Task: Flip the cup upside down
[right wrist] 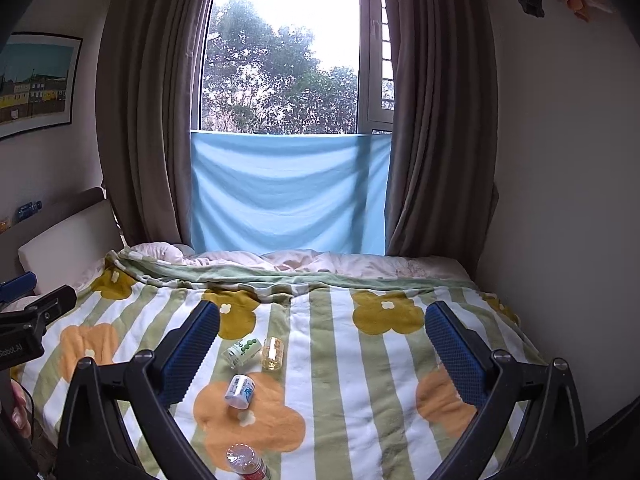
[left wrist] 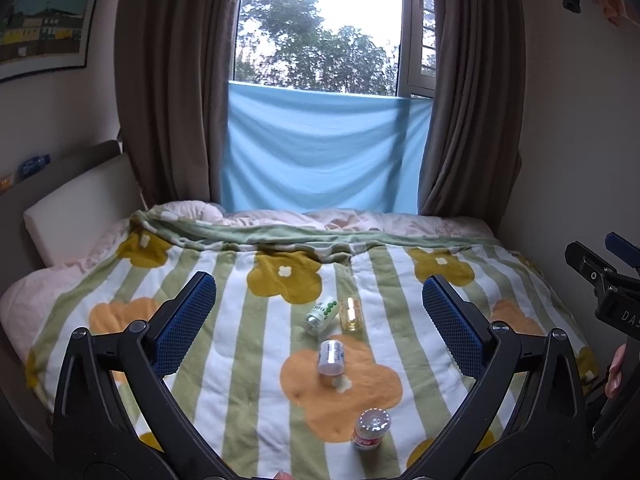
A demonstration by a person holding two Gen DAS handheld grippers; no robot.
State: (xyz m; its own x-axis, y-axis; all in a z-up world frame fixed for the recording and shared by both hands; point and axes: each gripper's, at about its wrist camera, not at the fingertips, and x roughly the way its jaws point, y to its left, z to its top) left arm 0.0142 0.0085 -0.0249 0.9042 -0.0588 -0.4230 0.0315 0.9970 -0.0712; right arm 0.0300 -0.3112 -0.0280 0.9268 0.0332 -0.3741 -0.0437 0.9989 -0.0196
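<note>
1. Fleece blanket (left wrist: 240, 360), striped green and white with orange and mustard flowers, covers the bed; all the small things lie on it, toward the middle and the near edge.
2. The left gripper (left wrist: 320, 320) is held above the near edge with its jaws spread wide, blue pads far apart, nothing between them.
3. A green-dotted bottle (left wrist: 321, 313) lies on its side near the middle of the bed, its cap end toward the far left.
4. Just beside it on the right stands a clear amber cup (left wrist: 351, 314), small and glassy; it looks upright, though I cannot tell for sure which end is open.
5. Nearer the near edge, a white bottle (left wrist: 331, 357) with a blue label sits tilted on an orange flower.
6. Closest to the near edge stands a clear bottle (left wrist: 371, 429) with a red label, seen from above.
7. The right gripper (right wrist: 322, 344) is likewise wide open and empty, hovering over the near edge.
8. Judged from this, the task has not begun: neither gripper touches the cup, so the reach, grasp, turn-over and set-down all remain.
</note>
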